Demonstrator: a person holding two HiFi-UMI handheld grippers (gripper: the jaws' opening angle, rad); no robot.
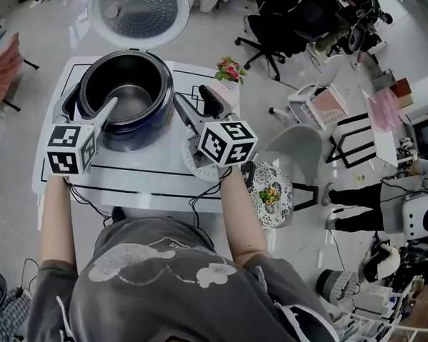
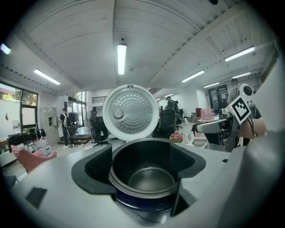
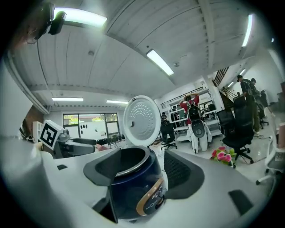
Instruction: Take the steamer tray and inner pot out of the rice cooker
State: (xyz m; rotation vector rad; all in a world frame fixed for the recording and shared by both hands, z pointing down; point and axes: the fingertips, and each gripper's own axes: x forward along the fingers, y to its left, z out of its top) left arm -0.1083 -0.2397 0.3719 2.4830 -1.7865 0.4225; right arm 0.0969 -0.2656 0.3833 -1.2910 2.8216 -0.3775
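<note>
Currently we log both claws spread wide, pinching nothing: left claw (image 2: 141,171) and right claw (image 3: 142,171) flank the rice cooker (image 1: 140,138). The inner pot (image 1: 128,98) sits inside, lid (image 1: 138,12) raised, on the white worktop (image 1: 128,180). Office chairs (image 1: 279,23) and flowers (image 1: 231,69) stand beyond.

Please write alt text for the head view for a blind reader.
An open rice cooker with an empty inner pot stands on a white table. A person holds the left gripper and right gripper, both open, at its sides.

I wear a grey T-shirt (image 1: 193,294) with pale cloud prints; black cables (image 1: 198,196) leave my left gripper (image 1: 107,111) and right gripper (image 1: 193,95).
</note>
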